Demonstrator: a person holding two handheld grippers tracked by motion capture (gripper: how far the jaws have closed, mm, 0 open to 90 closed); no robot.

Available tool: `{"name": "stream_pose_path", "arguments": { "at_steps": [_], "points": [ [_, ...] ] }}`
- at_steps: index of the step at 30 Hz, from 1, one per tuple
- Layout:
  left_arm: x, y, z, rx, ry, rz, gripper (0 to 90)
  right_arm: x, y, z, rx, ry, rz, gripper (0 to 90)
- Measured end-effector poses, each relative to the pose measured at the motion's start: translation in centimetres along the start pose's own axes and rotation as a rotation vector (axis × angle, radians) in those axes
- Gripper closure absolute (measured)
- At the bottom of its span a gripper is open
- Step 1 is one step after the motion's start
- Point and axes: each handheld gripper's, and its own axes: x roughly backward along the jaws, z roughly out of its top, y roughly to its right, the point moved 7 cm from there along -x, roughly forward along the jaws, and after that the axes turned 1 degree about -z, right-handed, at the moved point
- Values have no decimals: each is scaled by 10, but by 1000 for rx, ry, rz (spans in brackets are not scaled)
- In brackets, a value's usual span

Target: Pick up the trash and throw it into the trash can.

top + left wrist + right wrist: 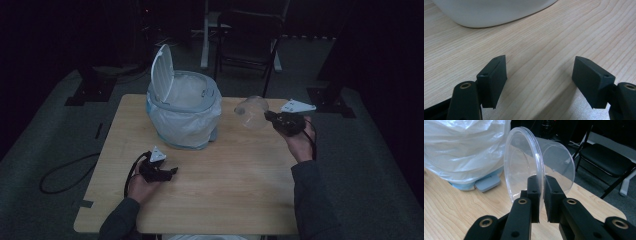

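Pinching the rim of a clear round plastic container (524, 167), the right gripper (541, 195) has its jaws clamped on that thin edge, holding it tilted above the pale wooden table (240, 175). Beyond those jaws stands a grey lidded bin lined with a white plastic bag (185, 112). Left gripper (540, 80) rests low over the table, jaws apart, nothing between them.

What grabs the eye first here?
The clear plastic container, pinched by its rim in the right gripper and held above the table's right side. Next, the bag-lined bin at the table's far middle, its white lid tipped up. The left gripper gapes empty over bare wood.
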Motion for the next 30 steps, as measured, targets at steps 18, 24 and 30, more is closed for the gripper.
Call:
{"name": "stream_pose_path", "arguments": {
  "at_steps": [18,24,30],
  "points": [
    [0,0,0,3,2,-1,288,8,-1,19,29,18,7,833],
    [0,0,0,4,3,-1,287,12,0,24,31,29,10,833],
    [0,0,0,3,3,0,287,16,1,29,39,32,9,833]
  ]
}}
